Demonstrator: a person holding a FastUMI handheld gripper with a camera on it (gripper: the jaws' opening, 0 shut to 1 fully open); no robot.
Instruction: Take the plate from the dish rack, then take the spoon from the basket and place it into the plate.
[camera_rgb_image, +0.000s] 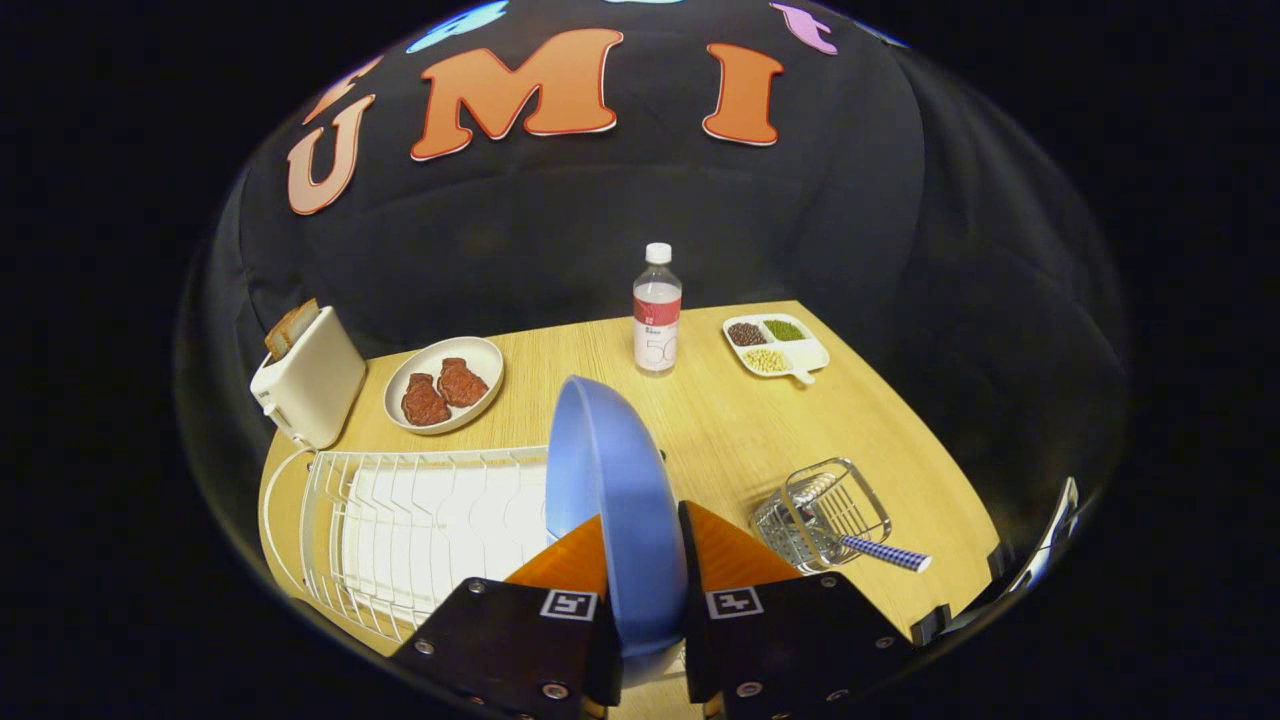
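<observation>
**Plate clamped on edge in hand-held gripper**

Hand-held gripper (645, 545) closed on blue plate (610, 500); both fingers press its faces, plate upright on edge betw. them, at right end of white wire dish rack (400, 520). Spoon (880, 552) lies in tipped wire basket (825, 510) on bench (760, 430), right of fingers. Beyond: water bottle (657, 310), toaster (308, 385), plate w/ meat (445, 383), divided dish of beans (777, 345).
</observation>
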